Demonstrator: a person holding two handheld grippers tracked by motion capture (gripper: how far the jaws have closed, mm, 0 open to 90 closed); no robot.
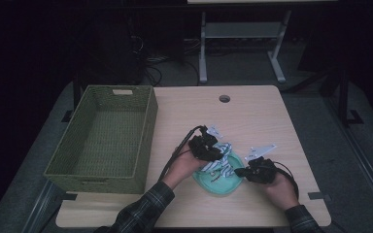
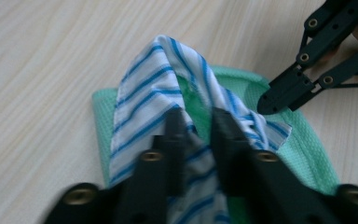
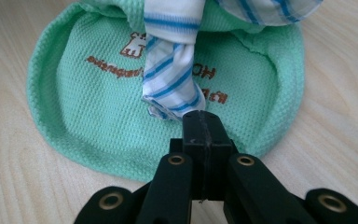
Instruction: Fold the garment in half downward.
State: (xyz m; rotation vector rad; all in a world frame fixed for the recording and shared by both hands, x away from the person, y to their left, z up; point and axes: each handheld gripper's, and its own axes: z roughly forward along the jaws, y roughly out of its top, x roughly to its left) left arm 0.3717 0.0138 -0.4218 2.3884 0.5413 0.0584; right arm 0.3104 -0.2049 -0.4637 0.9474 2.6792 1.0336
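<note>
Your biggest risk is that the two cloths come up as one: the striped cloth (image 2: 149,88) lies bunched on top of the green cloth (image 3: 98,107), directly ahead of both grippers, so a lift from either hand may drag the green one across the table (image 1: 252,111). Your left gripper (image 2: 196,122) has its jaws nearly together with a fold of the striped cloth rising between them; the bite looks shallow, so I judge the fold could slip free if you pull quickly. Your right gripper (image 3: 204,122) has its jaws pressed together on the tail end of the striped cloth, right at its tips and just above the green cloth's near edge; pulling the two hands apart could stretch the strip or tear it out of one grip. The woven basket (image 1: 108,136) stands well off to the left gripper's outer side, so a long carry gives a loose grip time to fail. The table is pale wood grain with a round cable hole (image 1: 224,98) beyond the grippers. The room around it is dark, with a white frame (image 1: 243,34) and cables on the floor farther off.
</note>
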